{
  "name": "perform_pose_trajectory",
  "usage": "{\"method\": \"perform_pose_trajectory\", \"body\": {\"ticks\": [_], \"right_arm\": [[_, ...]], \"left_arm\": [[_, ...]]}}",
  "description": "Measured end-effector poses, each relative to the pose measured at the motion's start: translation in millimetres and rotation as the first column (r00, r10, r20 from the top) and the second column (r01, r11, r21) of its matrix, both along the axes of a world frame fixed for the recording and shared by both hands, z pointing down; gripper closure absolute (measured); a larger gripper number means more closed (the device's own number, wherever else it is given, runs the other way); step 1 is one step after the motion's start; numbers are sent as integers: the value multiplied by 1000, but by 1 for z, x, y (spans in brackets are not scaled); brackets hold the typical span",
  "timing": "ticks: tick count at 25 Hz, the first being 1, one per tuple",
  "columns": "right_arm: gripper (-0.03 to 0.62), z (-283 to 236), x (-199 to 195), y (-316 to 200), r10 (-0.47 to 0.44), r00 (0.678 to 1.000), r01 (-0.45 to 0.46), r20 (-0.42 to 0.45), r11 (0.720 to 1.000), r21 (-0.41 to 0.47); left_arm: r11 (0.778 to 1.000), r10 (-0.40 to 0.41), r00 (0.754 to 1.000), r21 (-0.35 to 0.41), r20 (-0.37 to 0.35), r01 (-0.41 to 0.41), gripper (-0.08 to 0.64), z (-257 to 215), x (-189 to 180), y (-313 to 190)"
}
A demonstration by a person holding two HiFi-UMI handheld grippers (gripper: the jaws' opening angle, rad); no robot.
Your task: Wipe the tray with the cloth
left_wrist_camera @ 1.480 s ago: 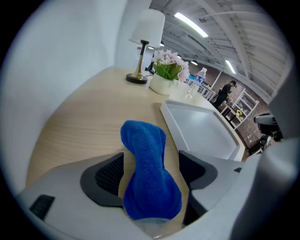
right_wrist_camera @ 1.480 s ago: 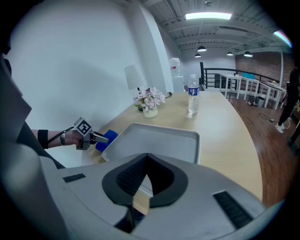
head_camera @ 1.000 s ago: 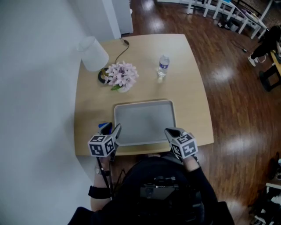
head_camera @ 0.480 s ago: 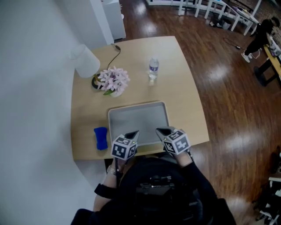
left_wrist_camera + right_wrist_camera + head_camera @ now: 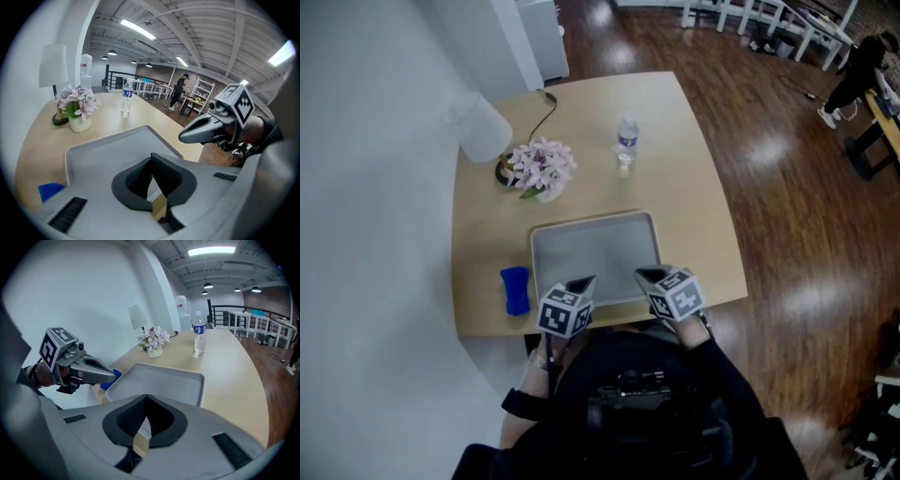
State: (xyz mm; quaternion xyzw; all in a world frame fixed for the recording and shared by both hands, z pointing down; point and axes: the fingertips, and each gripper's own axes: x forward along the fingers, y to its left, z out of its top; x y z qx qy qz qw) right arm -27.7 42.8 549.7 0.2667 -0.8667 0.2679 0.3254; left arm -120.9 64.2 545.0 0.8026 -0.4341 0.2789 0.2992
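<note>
A grey tray [image 5: 595, 253] lies on the wooden table near its front edge. The blue cloth [image 5: 515, 290] rests on the table just left of the tray, with nothing touching it. My left gripper [image 5: 585, 282] hovers at the tray's near left edge, shut and empty, well to the right of the cloth. My right gripper [image 5: 644, 276] is at the tray's near right edge, also shut and empty. In the left gripper view the tray [image 5: 108, 152] fills the middle and the cloth [image 5: 50, 190] shows at lower left. The right gripper view shows the tray [image 5: 161, 383] and the left gripper [image 5: 110, 376].
Behind the tray stand a pot of pink flowers [image 5: 541, 170], a white lamp [image 5: 478, 127] with its cable, and a water bottle [image 5: 626, 141]. The table's front edge [image 5: 694, 305] runs just under both grippers. A wall borders the left side.
My left gripper has moved right from the cloth to the tray's near edge and its jaws have shut. The cloth now lies uncovered on the table. The right gripper has stayed put.
</note>
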Motion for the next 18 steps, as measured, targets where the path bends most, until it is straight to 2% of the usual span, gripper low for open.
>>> {"method": "perform_pose_trajectory", "body": {"ticks": [18], "right_arm": [[592,6,1,-5,-3,1000,2,-12,1000,-21]], "left_arm": [[1000,-2,1000,-15,-3,2,558,6,-2,-8]]}}
